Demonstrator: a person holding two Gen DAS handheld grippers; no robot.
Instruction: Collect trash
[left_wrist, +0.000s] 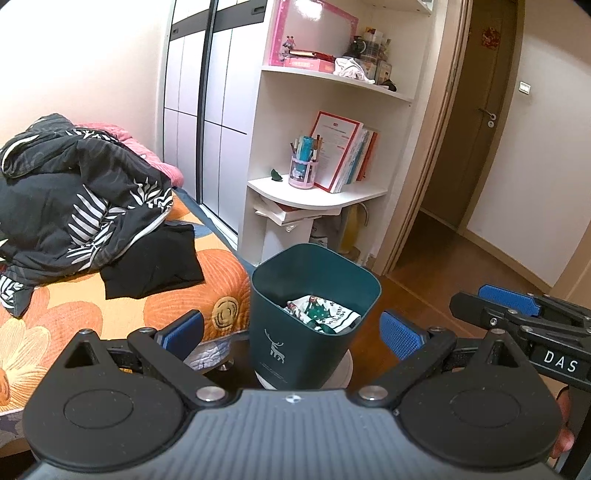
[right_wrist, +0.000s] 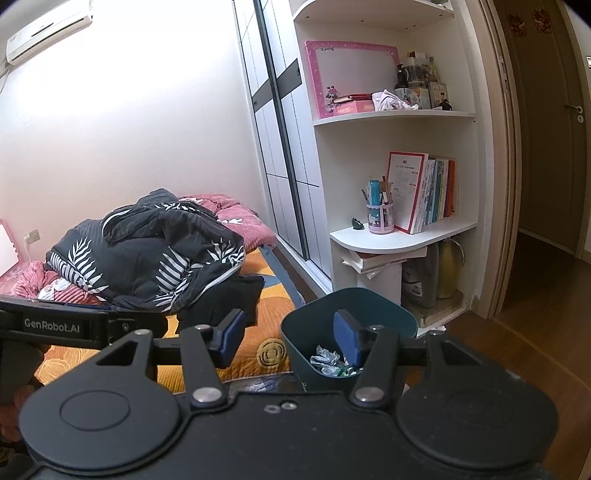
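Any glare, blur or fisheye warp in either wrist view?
Left wrist: glare whitens the pink-framed board; the door frame bows; the teal bin is sharp. Right wrist: the wall is blown out near the air conditioner; dark vignette in the corners.

A: What sort of room is it?
B: A bedroom with pale walls, a wooden floor (right_wrist: 535, 343) and an air conditioner (right_wrist: 48, 31) high up.
A: Furniture?
B: A bed (left_wrist: 122, 295) under an orange flowered cover, a dark leaf-print quilt (left_wrist: 74, 192) heaped on it. Beside it a sliding-door wardrobe (left_wrist: 207, 103), then white corner shelves (right_wrist: 399, 236) with books, next to an open doorway (left_wrist: 480, 122).
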